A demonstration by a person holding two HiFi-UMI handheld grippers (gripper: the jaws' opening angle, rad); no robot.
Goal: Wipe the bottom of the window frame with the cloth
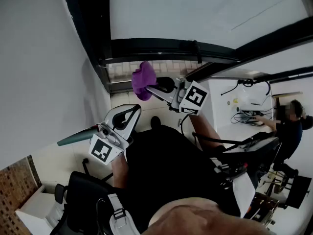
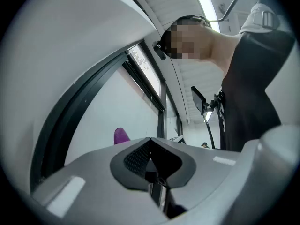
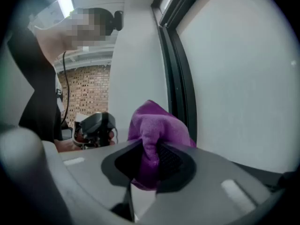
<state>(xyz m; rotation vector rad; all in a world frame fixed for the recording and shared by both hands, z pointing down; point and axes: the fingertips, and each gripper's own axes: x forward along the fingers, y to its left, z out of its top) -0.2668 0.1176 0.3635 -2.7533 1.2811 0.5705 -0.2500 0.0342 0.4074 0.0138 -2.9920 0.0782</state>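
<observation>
A purple cloth (image 1: 143,80) is bunched between the jaws of my right gripper (image 1: 155,88), which is shut on it and held up close to the black window frame (image 1: 161,49). In the right gripper view the cloth (image 3: 157,130) sticks out past the pads, beside the dark frame upright (image 3: 177,78) and the pale pane. My left gripper (image 1: 130,111) hangs lower and to the left, apart from the cloth. Its jaws meet with nothing between them (image 2: 150,159). The left gripper view shows the cloth's tip (image 2: 121,135) against the glass and the frame (image 2: 70,121).
A grey wall (image 1: 44,72) closes the left side. A person (image 1: 288,126) sits at a white desk (image 1: 247,116) with cables at right. Black equipment (image 1: 244,155) stands beside my body. An office chair (image 1: 80,190) and brick wall (image 1: 14,185) are at lower left.
</observation>
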